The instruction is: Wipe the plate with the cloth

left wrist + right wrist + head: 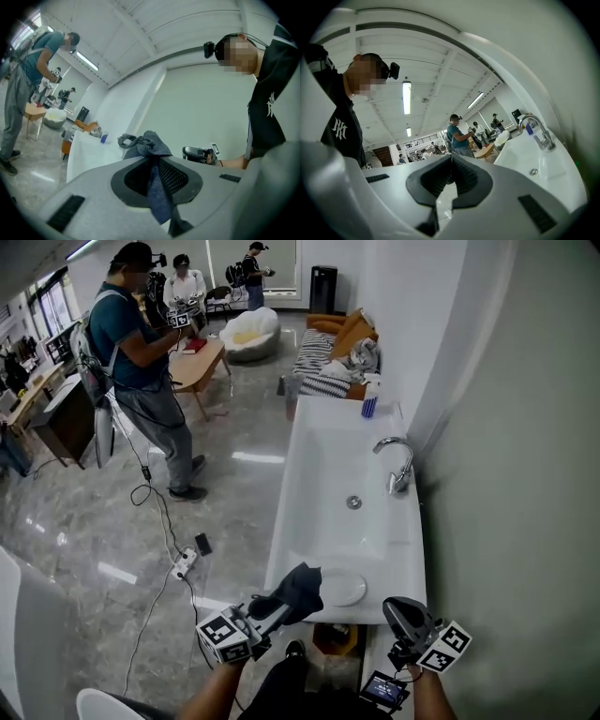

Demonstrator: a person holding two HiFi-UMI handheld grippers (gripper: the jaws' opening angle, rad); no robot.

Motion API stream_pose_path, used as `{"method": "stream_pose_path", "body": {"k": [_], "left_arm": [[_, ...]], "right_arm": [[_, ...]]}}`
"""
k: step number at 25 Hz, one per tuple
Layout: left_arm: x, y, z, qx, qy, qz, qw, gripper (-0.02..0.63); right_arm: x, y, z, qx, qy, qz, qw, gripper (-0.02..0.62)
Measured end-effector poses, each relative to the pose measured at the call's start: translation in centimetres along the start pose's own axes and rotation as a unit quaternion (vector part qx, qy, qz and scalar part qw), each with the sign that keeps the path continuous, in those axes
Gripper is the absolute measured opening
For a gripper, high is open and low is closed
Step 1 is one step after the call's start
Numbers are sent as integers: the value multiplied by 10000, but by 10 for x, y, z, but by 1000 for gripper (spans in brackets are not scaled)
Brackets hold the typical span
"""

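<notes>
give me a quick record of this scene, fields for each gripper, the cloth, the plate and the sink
left gripper: shut on the cloth
right gripper: shut, nothing between its jaws
cloth: dark blue, bunched, pinched in the left gripper
plate: white, on the near end of the sink counter, right beside the cloth; contact cannot be told
sink counter: white, long, faucet on its right side

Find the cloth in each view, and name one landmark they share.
Head view: cloth at bottom centre, just left of the plate.
Left gripper view: cloth at centre, clamped between the jaws.
Right gripper view: not in it.
Shared landmark: the white sink, seen in all three.
</notes>
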State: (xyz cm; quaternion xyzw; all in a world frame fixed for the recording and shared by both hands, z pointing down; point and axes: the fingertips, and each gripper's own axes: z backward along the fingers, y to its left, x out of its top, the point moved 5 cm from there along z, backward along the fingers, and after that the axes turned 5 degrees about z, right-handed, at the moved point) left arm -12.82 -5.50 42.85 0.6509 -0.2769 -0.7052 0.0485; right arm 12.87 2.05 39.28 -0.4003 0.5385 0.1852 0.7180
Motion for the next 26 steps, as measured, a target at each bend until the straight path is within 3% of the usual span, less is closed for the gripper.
{"method": "stream_pose_path", "body": {"k": [6,14,19,26], "left_arm": [[-13,-84,41,190,-373,-366,9985,40],[-61,-181,75,305,-216,-425,9984,40],[-72,-211,97,243,-165,-419,9987,39],[-77,-219,121,45,-204,-180,9996,40]], "right_arm": [[-21,72,61,306,233,422,9984,3],[-36,122,142,279,86,505,9983,3],[-44,149,165,190,146,517,9984,3],[-54,179,170,32,183,585,9981,3]]}}
